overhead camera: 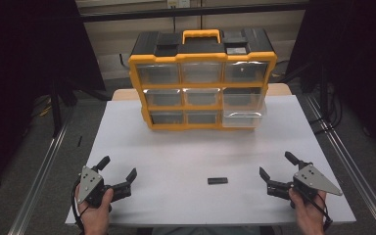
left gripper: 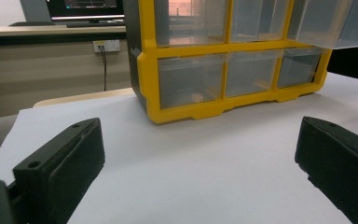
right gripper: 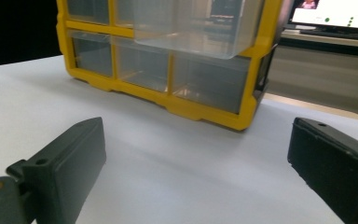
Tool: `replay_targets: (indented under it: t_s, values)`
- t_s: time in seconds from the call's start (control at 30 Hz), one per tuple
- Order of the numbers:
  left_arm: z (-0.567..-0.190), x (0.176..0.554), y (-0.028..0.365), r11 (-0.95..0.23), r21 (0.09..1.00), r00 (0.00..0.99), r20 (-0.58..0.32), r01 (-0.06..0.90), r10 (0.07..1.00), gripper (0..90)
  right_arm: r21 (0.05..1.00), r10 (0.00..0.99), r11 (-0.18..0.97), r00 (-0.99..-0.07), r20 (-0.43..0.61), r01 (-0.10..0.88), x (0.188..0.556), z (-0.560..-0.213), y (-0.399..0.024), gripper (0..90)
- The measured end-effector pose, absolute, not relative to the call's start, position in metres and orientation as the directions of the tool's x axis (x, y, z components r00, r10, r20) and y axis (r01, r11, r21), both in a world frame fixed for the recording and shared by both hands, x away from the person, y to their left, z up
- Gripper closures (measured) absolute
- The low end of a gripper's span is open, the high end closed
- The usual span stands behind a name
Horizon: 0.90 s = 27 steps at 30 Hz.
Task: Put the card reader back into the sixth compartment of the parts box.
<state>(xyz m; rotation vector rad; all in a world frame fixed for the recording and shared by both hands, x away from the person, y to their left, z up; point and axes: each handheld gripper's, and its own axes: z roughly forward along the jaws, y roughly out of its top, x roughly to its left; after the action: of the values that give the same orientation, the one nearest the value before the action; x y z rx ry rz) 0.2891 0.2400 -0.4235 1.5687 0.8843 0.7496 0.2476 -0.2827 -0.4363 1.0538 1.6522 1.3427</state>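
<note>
small flat black rectangular block [overhead camera: 217, 180]: on the white table [overhead camera: 176, 152], long axis left-right | right gripper [overhead camera: 277, 172]: nearer, jaws wide apart, empty, block on its inner side | left gripper [overhead camera: 118, 169]: jaws apart, empty, farther

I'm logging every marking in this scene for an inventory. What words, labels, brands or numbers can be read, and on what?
None can be read.
Yellow drawer organizer: no label visible.
Small black block on the table: too small to tell.
Monitors behind: content blurred, unreadable.
</note>
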Motion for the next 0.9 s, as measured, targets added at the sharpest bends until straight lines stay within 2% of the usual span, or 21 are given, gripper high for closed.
replay_targets:
  t_s: [0.33,0.43,0.6,0.7,0.83,0.9]
  values:
    - [-0.425,0.289,0.236,-0.082,0.986,0.538,-0.01,0.147,0.843,1.7,0.981,0.889,0.132,-0.454,-0.054,0.144,0.256,-0.435,-0.269,2.5]
    - [-0.425,0.289,0.236,-0.084,0.986,0.534,-0.007,0.145,0.845,1.7,0.975,0.895,0.193,-0.427,-0.129,0.112,0.257,-0.428,-0.265,3.7]
    - [-0.424,0.289,0.238,-0.088,0.987,0.53,0.004,0.132,0.848,1.7,0.977,0.871,0.177,-0.48,-0.101,0.116,0.259,-0.424,-0.262,2.3]
    - [-0.425,0.29,0.237,-0.094,0.986,0.533,0.008,0.134,0.846,1.7,0.971,0.836,0.18,-0.545,-0.067,0.157,0.263,-0.427,-0.252,1.9]
    - [-0.426,0.291,0.237,-0.096,0.986,0.539,0.007,0.137,0.842,1.7,0.961,0.841,0.208,-0.535,-0.079,0.184,0.269,-0.426,-0.243,5.2]
    - [-0.426,0.292,0.237,-0.103,0.985,0.544,0.011,0.139,0.839,1.7,0.961,0.839,0.195,-0.541,-0.06,0.195,0.272,-0.426,-0.237,3.6]
